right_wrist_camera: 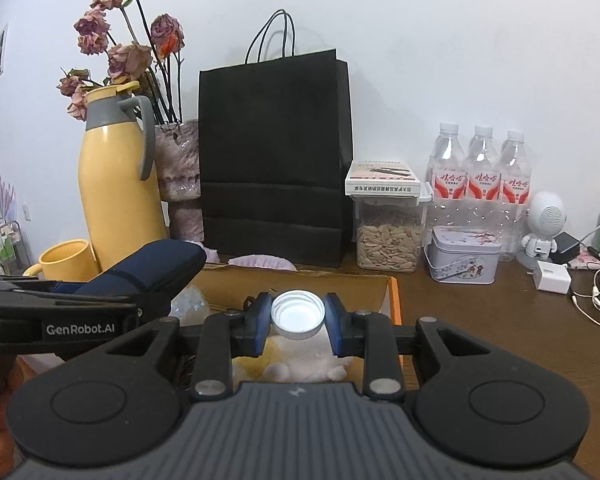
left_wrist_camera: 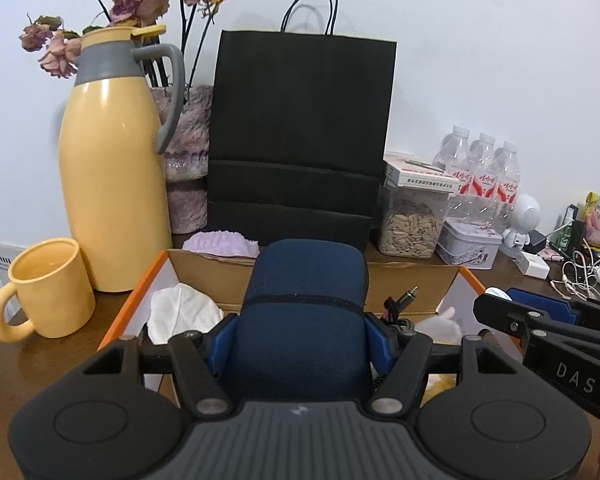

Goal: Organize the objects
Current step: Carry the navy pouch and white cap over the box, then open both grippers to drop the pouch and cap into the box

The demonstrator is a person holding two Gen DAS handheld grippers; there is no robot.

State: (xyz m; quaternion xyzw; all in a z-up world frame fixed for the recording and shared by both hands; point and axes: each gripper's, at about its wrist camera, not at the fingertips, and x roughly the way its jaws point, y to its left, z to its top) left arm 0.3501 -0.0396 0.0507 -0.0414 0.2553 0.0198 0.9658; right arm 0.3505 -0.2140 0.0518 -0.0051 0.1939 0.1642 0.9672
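Note:
My left gripper is shut on a dark blue zip case, which sticks out forward between the blue pads above an orange-edged cardboard box. In the right wrist view the same blue case shows at the left, with the left gripper clamped on it. My right gripper is shut on a white bottle cap, its open side toward the camera, over the box. Seen from the left wrist, the right gripper comes in from the right.
A yellow jug, a yellow mug, dried flowers and a black paper bag stand behind the box. To the right are a seed jar, a tin, three water bottles, a small white robot figure and cables. Tissue and soft items lie in the box.

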